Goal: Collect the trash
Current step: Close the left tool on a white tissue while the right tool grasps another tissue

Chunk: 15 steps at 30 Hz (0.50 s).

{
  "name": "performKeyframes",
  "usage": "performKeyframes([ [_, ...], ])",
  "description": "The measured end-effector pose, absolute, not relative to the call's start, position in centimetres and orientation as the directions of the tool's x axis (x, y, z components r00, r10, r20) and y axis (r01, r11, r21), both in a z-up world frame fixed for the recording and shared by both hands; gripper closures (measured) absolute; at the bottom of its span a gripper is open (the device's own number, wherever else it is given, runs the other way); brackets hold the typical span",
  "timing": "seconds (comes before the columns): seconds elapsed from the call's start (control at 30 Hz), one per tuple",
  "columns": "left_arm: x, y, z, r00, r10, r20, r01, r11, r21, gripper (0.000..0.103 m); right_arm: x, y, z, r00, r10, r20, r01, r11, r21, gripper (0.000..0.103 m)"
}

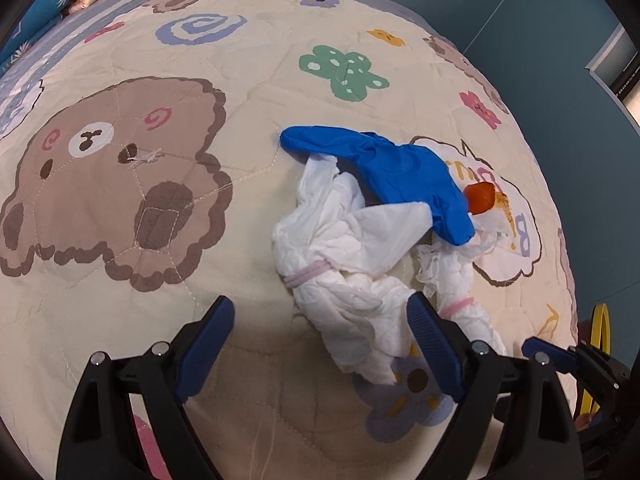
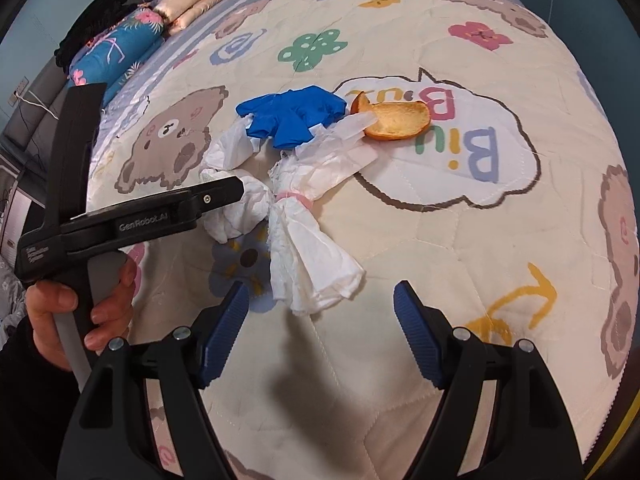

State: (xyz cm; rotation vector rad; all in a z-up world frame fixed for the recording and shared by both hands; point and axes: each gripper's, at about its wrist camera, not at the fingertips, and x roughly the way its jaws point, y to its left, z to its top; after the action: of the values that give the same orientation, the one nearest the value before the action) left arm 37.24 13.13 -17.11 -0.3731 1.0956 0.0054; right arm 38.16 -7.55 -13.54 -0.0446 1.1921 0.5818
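Note:
A pile of trash lies on the cartoon-print quilt [image 1: 248, 60]: a crumpled blue glove [image 1: 392, 168] [image 2: 294, 114], two white crumpled wrappers tied with pink bands [image 1: 340, 264] [image 2: 304, 256], and an orange peel [image 2: 398, 120] [image 1: 480, 198]. My left gripper [image 1: 320, 344] is open, its right finger touching the lower end of the nearer white wrapper. My right gripper [image 2: 320, 328] is open and empty, just short of the other white wrapper. The left gripper also shows from the side in the right wrist view [image 2: 224, 192], over the wrappers.
Folded bedding and a blue floral pillow [image 2: 120, 44] lie at the far end of the bed. The bed edge [image 1: 560, 216] drops to a blue floor [image 1: 540, 20] on the right. A yellow object [image 1: 598, 344] shows beside the bed.

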Motion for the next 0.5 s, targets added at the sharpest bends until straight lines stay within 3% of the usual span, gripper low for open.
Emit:
performKeyframes([
  [0.13,37.4,13.2,-17.4,0.461,-0.182,-0.869,-0.182,0.939,-0.293,0.019,38.8,-6.5,-14.3,0.232,0.392,-0.89,-0.461,0.85,0.254,0.031],
  [0.23,37.6,13.2,-17.6,0.457,-0.163,-0.874,-0.184,0.944,-0.272,0.027,39.1,-5.7,-14.8,0.234,0.377,-0.896,-0.473,0.849,0.234,0.034],
  [0.33,37.5,13.1,-17.5,0.458,-0.161,-0.875,-0.171,0.949,-0.264,0.038,39.3,-5.2,-15.3,0.238,0.366,-0.9,-0.482,0.849,0.219,0.038],
  [0.5,37.7,12.5,-17.3,0.446,-0.183,-0.876,-0.135,0.954,-0.268,0.065,39.6,-4.4,-15.6,0.243,0.352,-0.904,-0.491,0.848,0.198,0.049],
])
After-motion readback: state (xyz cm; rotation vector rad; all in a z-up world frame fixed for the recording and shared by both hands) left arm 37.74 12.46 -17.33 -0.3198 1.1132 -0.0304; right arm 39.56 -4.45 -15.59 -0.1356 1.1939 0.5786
